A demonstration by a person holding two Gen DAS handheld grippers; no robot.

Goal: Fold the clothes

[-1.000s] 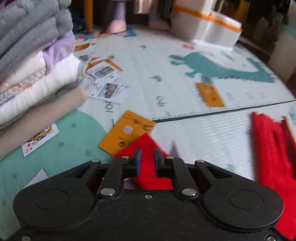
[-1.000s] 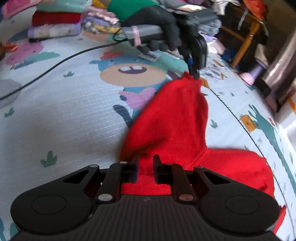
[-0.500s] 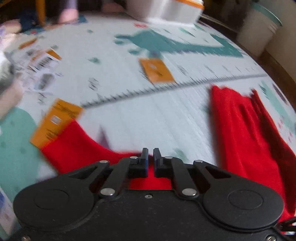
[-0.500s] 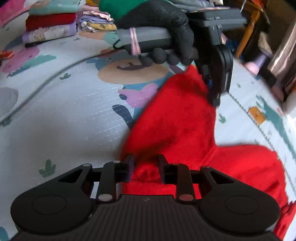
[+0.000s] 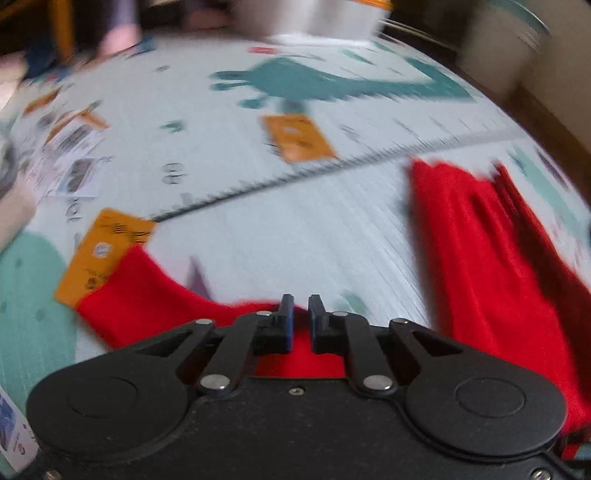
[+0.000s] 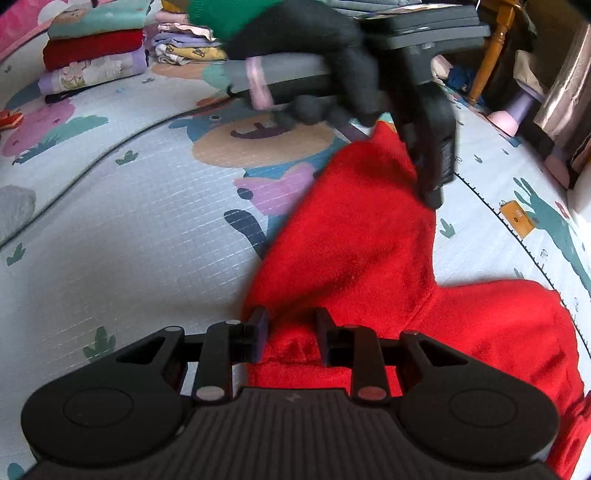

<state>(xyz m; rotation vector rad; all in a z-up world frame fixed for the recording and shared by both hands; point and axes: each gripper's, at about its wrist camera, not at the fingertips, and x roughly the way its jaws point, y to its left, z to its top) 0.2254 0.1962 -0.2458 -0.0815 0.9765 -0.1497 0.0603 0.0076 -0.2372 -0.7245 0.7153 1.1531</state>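
Observation:
A red fleece garment (image 6: 354, 240) lies on the play mat (image 6: 129, 236). In the left wrist view its edge (image 5: 147, 295) runs under my left gripper (image 5: 301, 317), whose jaws are nearly closed on the red cloth; another part of the garment (image 5: 480, 258) lies at the right. My right gripper (image 6: 290, 332) has its jaws apart, with the red cloth lying loose between them. In the right wrist view the left gripper (image 6: 430, 155), held by a black-gloved hand (image 6: 332, 74), pinches the garment's far corner.
Stacks of folded clothes (image 6: 92, 55) stand at the mat's far left. Orange cards (image 5: 299, 138) and printed papers (image 5: 70, 166) lie scattered on the mat. A white and orange box (image 5: 314, 18) and a wooden chair leg (image 6: 487, 55) stand at the mat's edge.
My right gripper's jaws have opened off the red cloth. My left gripper has swung toward the right with the cloth corner, and the folded stack has left its view.

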